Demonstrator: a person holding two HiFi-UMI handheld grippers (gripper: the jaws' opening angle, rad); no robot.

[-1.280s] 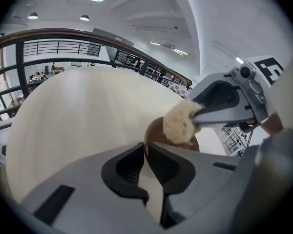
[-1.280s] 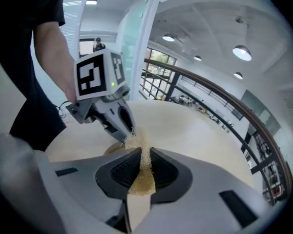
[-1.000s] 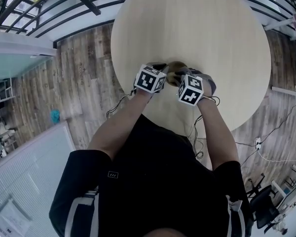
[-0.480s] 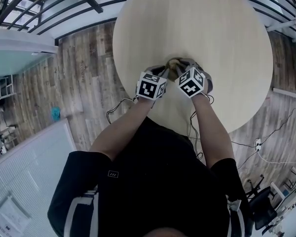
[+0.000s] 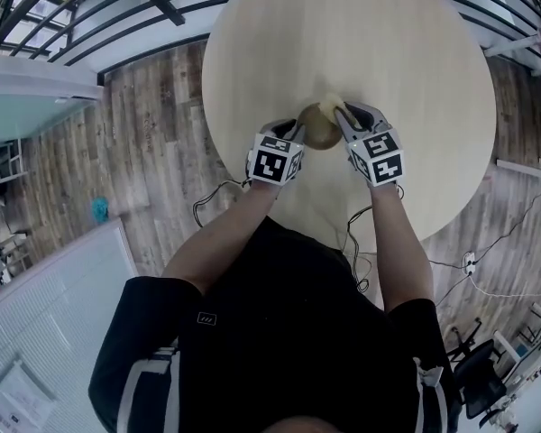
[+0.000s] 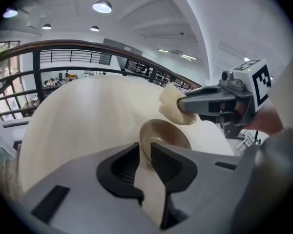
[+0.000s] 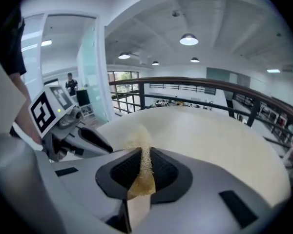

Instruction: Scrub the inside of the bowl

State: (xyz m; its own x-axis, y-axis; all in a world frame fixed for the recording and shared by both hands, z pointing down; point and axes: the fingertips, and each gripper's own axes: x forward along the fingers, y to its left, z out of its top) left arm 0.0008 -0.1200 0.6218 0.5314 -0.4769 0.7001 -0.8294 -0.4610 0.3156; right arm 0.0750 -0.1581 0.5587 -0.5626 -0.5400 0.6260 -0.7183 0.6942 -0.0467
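A small brass-coloured bowl [image 5: 320, 132] stands on the round pale table [image 5: 361, 34], near its front edge. My left gripper [image 5: 298, 128] is at the bowl's left side. In the left gripper view the near rim of the bowl [image 6: 166, 134] sits between the jaws of this gripper [image 6: 145, 152], which are opening, with a narrow gap showing. My right gripper [image 5: 341, 114] is shut on a tan loofah scrubber [image 7: 139, 141]. It holds the scrubber [image 6: 172, 106] just above the bowl's far right rim. The right gripper's own body hides the bowl in its view.
The table's front edge lies close behind both grippers, with wooden floor below it. Black railings [image 5: 117, 7] run past the far left. Cables [image 5: 487, 269] trail on the floor at the right. The person's arms and black shirt fill the lower middle.
The right gripper has swung out to the right and lifted the scrubber from inside the bowl to above its rim. More of the bowl shows. The left gripper has barely moved.
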